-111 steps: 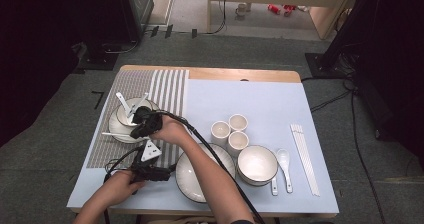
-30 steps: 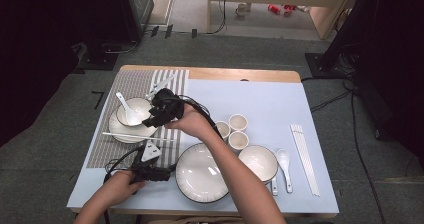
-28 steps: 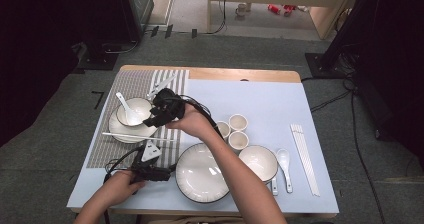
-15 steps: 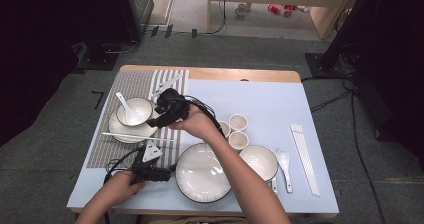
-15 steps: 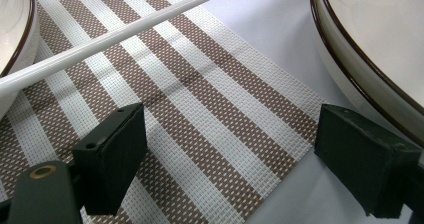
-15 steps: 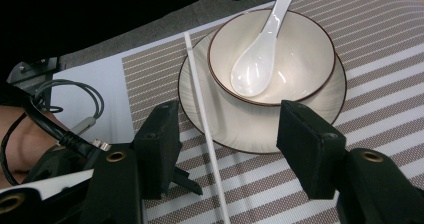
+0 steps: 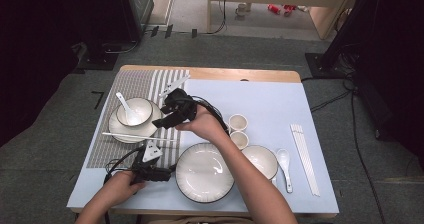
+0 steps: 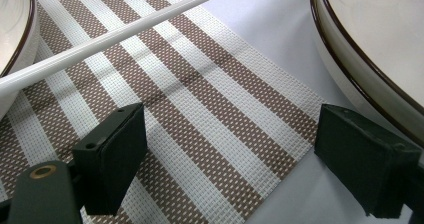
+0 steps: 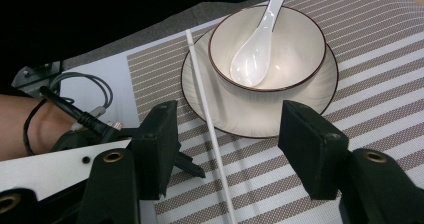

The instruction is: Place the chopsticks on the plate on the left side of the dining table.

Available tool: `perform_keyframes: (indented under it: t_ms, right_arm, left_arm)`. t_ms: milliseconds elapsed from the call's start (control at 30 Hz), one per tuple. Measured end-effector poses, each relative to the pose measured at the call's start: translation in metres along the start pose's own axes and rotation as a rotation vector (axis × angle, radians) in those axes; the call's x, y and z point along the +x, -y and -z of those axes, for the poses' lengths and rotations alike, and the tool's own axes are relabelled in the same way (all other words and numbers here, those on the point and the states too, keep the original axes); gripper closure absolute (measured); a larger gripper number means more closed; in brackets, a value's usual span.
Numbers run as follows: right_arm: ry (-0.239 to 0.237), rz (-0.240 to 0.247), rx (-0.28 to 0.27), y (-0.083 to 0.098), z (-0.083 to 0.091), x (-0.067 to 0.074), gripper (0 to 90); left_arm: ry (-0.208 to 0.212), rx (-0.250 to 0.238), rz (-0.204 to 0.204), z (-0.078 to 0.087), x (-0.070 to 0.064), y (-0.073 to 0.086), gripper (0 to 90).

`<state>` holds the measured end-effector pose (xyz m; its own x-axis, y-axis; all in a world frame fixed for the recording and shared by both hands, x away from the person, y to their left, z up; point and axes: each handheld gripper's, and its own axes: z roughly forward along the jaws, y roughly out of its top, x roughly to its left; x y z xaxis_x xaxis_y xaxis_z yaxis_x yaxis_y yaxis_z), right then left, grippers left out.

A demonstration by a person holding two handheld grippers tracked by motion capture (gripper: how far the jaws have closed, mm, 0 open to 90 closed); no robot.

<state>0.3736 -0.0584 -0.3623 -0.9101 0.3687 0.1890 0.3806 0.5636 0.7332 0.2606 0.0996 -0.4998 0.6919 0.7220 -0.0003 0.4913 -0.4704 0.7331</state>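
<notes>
A white bowl [image 7: 134,111] with a white spoon [image 7: 125,104] in it sits on a small plate [image 7: 120,130] on the striped mat. A single white chopstick [image 7: 135,135] lies across the plate's near rim. My right gripper [image 7: 162,120] hovers just right of the bowl, open. Its jaws have just been opening and hold nothing. In the right gripper view the chopstick [image 9: 210,129] runs on the mat below the gap of my right gripper [image 9: 227,144], with the bowl [image 9: 270,49] beyond. My left gripper [image 7: 150,171] rests open at the mat's [image 8: 200,124] near edge, beside the large plate [image 8: 370,59].
A large plate [image 7: 205,171] sits front centre, a second bowl [image 7: 260,161] and spoon [image 7: 285,164] to its right. Two small cups [image 7: 238,130] stand behind them. A bundle of chopsticks [image 7: 305,156] lies at the far right of the blue cloth.
My right gripper has drawn back to the right, away from the bowl, with its jaws wider. The left hand has stayed put.
</notes>
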Motion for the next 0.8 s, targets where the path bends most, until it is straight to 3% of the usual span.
perform_keyframes:
  t_ms: [800]
  right_arm:
    - [0.048, -0.014, -0.011, 0.015, 0.040, 0.000, 41.5]
  left_arm:
    - [-0.001, 0.003, -0.002, 0.000, 0.000, 0.000, 13.7]
